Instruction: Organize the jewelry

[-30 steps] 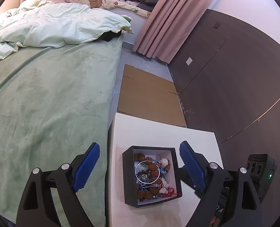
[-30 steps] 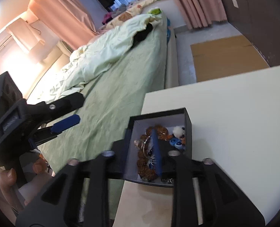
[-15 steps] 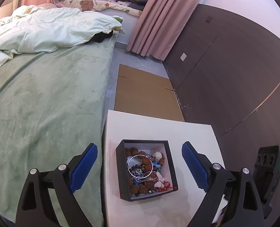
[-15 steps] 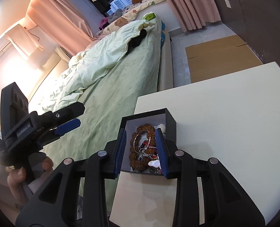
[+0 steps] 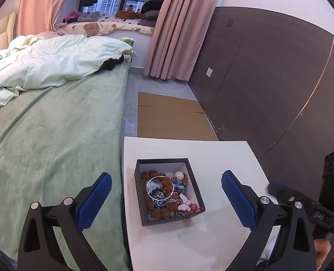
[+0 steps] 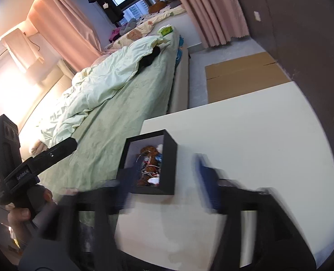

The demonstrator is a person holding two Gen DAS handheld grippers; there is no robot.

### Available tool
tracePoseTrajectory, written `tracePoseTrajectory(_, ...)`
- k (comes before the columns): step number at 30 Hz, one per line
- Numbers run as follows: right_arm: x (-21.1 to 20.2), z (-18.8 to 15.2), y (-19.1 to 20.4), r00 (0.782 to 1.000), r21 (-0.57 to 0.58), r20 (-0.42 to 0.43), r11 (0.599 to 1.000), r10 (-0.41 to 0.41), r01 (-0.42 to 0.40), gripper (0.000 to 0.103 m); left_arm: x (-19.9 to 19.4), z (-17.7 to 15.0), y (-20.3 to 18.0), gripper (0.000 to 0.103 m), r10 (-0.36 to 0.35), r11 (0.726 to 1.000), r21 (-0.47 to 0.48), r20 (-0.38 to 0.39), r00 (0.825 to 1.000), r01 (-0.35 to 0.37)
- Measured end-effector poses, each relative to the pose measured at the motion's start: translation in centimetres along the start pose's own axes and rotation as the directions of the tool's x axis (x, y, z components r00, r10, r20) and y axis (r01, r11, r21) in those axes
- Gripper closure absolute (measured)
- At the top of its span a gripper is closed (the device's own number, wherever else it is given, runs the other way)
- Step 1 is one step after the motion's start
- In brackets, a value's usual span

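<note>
The left gripper holds its blue-padded fingers spread wide, empty. The right gripper, motion-blurred, has just been opening, nothing clamped.

"GenRobot.AI" printed on left hand-held gripper body; no other readable text.

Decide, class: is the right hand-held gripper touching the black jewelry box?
Apart. In the right wrist view the right hand-held gripper, its jaws having just opened wide, sits nearer the camera than the black jewelry box, blurred, nothing held.
</note>
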State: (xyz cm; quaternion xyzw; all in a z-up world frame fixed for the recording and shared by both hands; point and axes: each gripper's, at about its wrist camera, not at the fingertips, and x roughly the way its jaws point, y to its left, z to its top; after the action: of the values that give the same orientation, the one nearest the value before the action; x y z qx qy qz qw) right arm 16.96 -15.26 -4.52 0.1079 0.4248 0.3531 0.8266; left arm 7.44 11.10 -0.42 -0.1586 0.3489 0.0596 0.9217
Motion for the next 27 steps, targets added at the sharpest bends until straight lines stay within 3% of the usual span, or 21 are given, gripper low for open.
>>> tracePoseTrajectory(2,-1.3,-0.3,-0.2,0.999,-0.001,0.048,1.000,-0.018,0.018,0.010,-0.4,-0.5,-0.7,0.009,0.002,1.000,0.012,0.007,1.000,-0.002)
tracePoseTrajectory(13,-4.1,-1.2,-2.0,0.998,-0.025,0.033,0.998,-0.058,0.059,0.005,-1.7,-2.9,-3.8,0.008,0.014,0.995,0.093,0.048,0.999,-0.018)
tracePoseTrajectory(19,-5.2,-1.6,-2.9,0.995,-0.026,0.026,0.995,-0.094,0.095,0.005,-2.5,-4.0,-4.3,0.008,0.013,0.996,0.091,0.080,0.997,-0.020)
tracePoseTrajectory(27,-7.2,-1.5,-2.0,0.994,-0.067,0.078,0.994,-0.076,0.081,0.005,-4.4,-4.7,-5.3,0.008,0.001,0.993,0.115,0.136,0.991,-0.016)
